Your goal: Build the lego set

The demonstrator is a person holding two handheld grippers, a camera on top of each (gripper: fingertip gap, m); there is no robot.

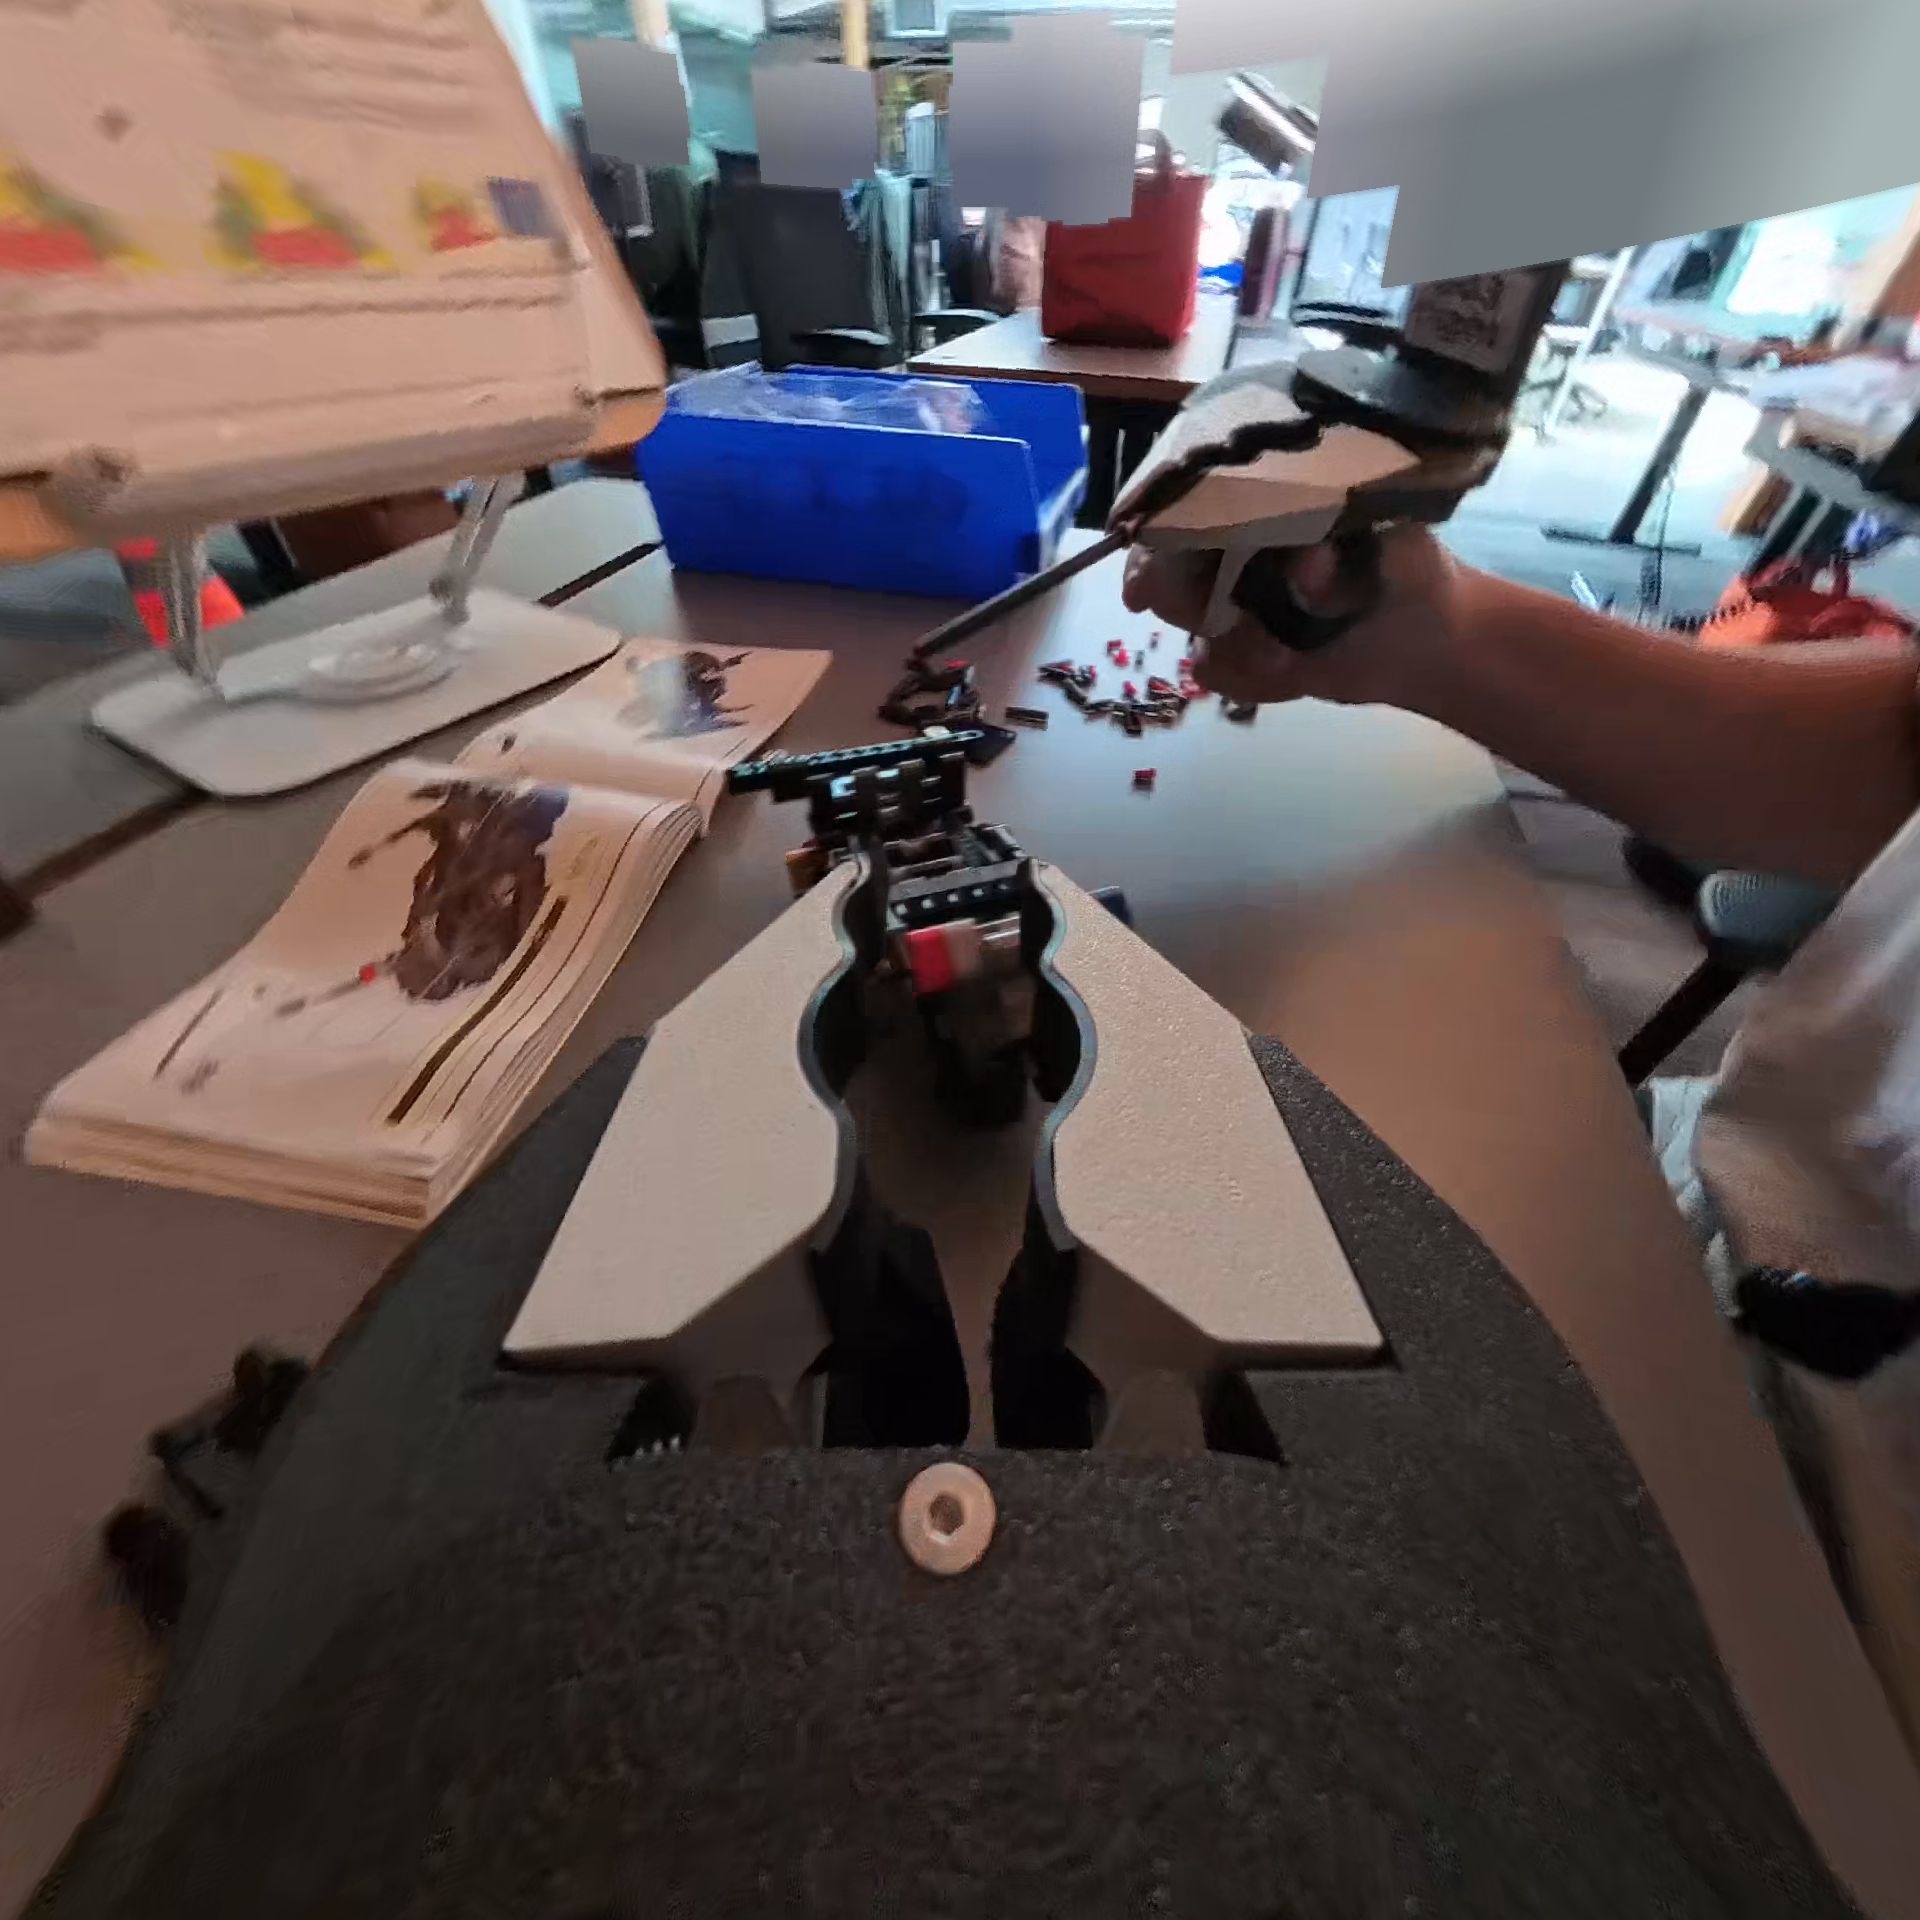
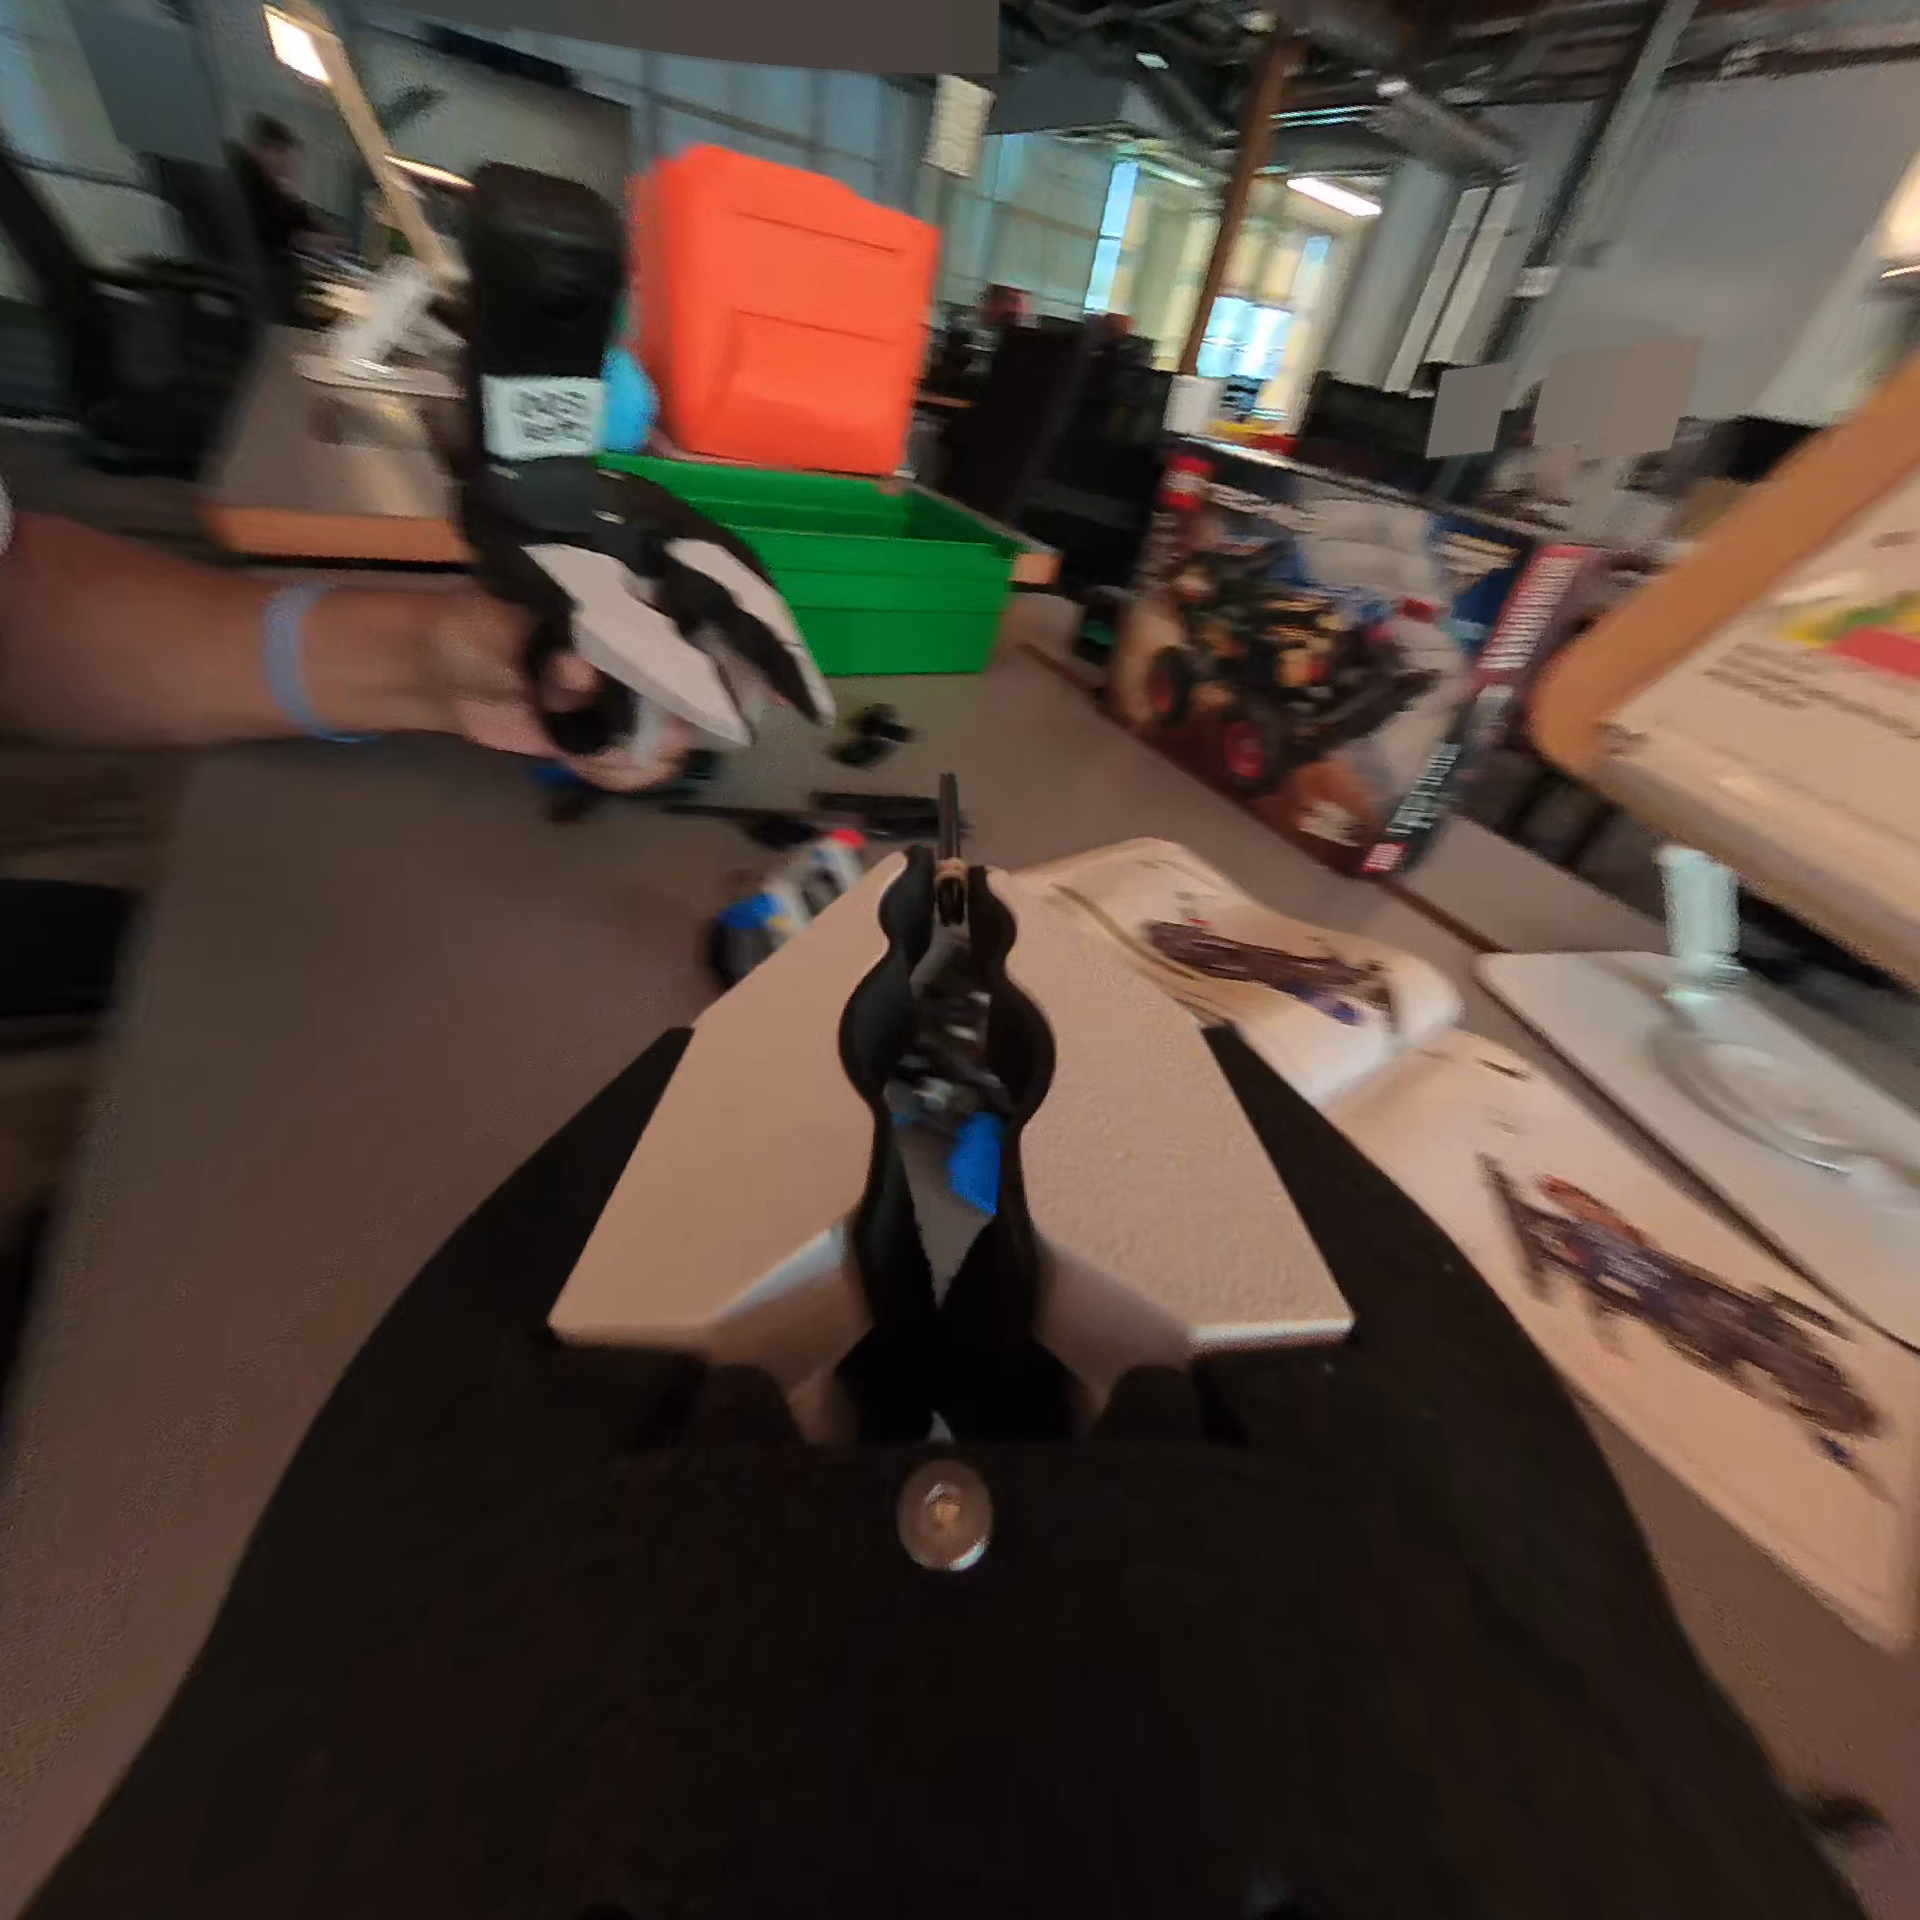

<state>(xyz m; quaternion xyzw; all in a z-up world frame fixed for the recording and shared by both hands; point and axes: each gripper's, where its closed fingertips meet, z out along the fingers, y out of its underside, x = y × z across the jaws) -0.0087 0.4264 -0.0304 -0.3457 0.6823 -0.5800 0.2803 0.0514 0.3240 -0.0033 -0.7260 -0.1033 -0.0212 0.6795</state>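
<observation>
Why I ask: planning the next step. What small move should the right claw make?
Probably swing the right claw, shut on a thin black rod, toward the black assembly held in the left claw; the rod's tip points at loose pieces.

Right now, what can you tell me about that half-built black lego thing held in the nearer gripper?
The lego assembly is a partly built black frame of holed beams, plastic by its look, with a red and white piece near its near end. A long black beam crosses its far end. The left gripper clamps its near end between two beige fingers; the far part juts out over the brown table. Whether it rests on the table is unclear.
</observation>
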